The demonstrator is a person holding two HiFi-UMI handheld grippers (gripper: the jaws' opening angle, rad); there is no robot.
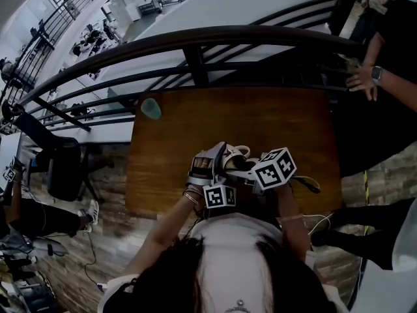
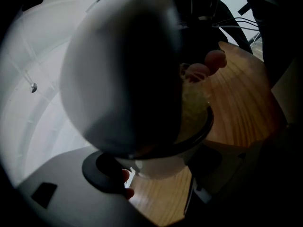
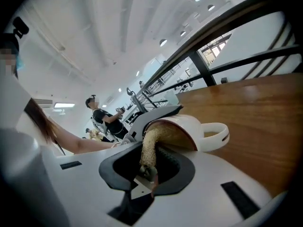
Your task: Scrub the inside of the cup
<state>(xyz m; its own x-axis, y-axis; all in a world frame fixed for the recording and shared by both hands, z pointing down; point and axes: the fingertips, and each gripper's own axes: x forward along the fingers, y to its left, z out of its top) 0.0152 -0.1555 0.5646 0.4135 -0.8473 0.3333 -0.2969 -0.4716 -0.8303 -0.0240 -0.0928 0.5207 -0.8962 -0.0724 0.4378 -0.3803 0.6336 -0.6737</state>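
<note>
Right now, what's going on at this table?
A person works over a wooden table with two handheld grippers. The left gripper is clamped on a white cup, whose mouth is turned toward the other gripper. The right gripper grips a fibrous scrubber, whose end is pushed inside the cup.

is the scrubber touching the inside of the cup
Touching. The right gripper view shows the scrubber pushed into the mouth of the cup, its fibres pressed against the inner wall.

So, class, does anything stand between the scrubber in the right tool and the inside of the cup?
Nothing visible does: the scrubber, clamped in the right tool, curls straight into the open mouth of the cup.
</note>
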